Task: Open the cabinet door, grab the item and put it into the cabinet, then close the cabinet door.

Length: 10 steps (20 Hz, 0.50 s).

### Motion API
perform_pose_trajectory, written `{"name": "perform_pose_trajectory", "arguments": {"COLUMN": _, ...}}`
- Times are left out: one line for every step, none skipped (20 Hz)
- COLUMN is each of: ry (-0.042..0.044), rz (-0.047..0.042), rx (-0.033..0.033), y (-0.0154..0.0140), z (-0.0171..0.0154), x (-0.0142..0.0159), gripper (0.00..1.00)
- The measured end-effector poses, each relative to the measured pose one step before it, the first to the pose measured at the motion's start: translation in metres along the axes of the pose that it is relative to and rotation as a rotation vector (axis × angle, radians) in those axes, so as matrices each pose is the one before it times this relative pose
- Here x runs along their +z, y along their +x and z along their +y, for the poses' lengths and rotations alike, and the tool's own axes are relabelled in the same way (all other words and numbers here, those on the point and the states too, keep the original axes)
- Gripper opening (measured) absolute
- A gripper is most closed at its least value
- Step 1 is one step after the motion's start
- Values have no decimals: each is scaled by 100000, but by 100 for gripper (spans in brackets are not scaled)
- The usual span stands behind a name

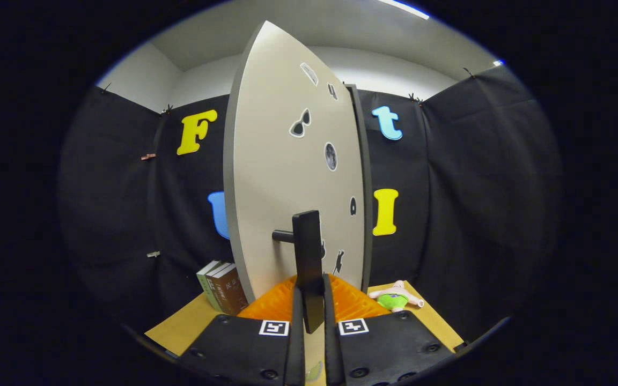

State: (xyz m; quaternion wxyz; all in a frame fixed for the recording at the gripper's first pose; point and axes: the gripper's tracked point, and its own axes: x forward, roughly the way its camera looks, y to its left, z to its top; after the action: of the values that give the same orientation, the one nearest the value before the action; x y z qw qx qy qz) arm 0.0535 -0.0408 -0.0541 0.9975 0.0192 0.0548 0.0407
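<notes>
The hand-held gripper [309, 308] has its two fingers [296, 316] close together, with just a thin gap between them. The black handle [309, 262] of the cabinet door [282, 177] sits in that gap. Both fingers look like they press on the handle, one on each side, so the gripper is holding it.

The handle is a tall, flat black bar. A short black peg joins it to the door. The bottom end of the handle hangs down between the two black finger blocks, and each block has a small black and white square sticker on top.

The door is big and pale grey. It stands upright and is swung out toward the gripper, so its thick grey edge shows on the left. Little stickers dot its face, and one looks like a pair of sunglasses. A darker grey strip, the cabinet frame [363, 182], stands tight along the door's right side.

Something orange with ridges [274, 303] lies low, just behind the fingers at the foot of the door.

The item to put away is a small soft toy [395, 298], pink with a bright green middle. It lies on the tan surface [180, 327], to the right of the door and a bit past the right finger.

To the left of the door, some books [223, 287] stand upright on the surface, close to the door's edge.
</notes>
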Motion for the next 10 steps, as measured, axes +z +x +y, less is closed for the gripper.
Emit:
{"name": "perform_pose_trajectory", "arguments": {"ry": -187, "rz": 206, "rx": -1577, "y": 31, "z": -551, "x": -44, "gripper": 19}}
{"name": "perform_pose_trajectory", "arguments": {"ry": -80, "rz": 482, "rx": -954, "y": 66, "z": -441, "x": -92, "gripper": 18}}
{"name": "perform_pose_trajectory", "arguments": {"ry": -96, "rz": 982, "rx": -881, "y": -117, "z": -368, "x": -217, "gripper": 18}}
{"name": "perform_pose_trajectory", "arguments": {"ry": -81, "rz": 727, "rx": -312, "y": -32, "z": -303, "x": -197, "gripper": 18}}
{"name": "perform_pose_trajectory", "arguments": {"ry": 64, "rz": 602, "rx": -416, "y": 44, "z": -331, "x": -229, "gripper": 18}}
{"name": "perform_pose_trajectory", "arguments": {"ry": 511, "rz": 709, "rx": -66, "y": -37, "z": -250, "x": -306, "gripper": 18}}
{"name": "perform_pose_trajectory", "arguments": {"ry": 759, "rz": 104, "rx": -822, "y": -154, "z": -372, "x": -231, "gripper": 18}}
{"name": "perform_pose_trajectory", "arguments": {"ry": 34, "rz": -406, "rx": -1123, "y": -424, "z": -428, "x": 56, "gripper": 18}}
{"name": "perform_pose_trajectory", "arguments": {"ry": 30, "rz": -446, "rx": -180, "y": 284, "z": -192, "x": -138, "gripper": 12}}
{"name": "perform_pose_trajectory", "arguments": {"ry": -399, "rz": -627, "rx": -353, "y": 148, "z": -358, "x": -70, "gripper": 13}}
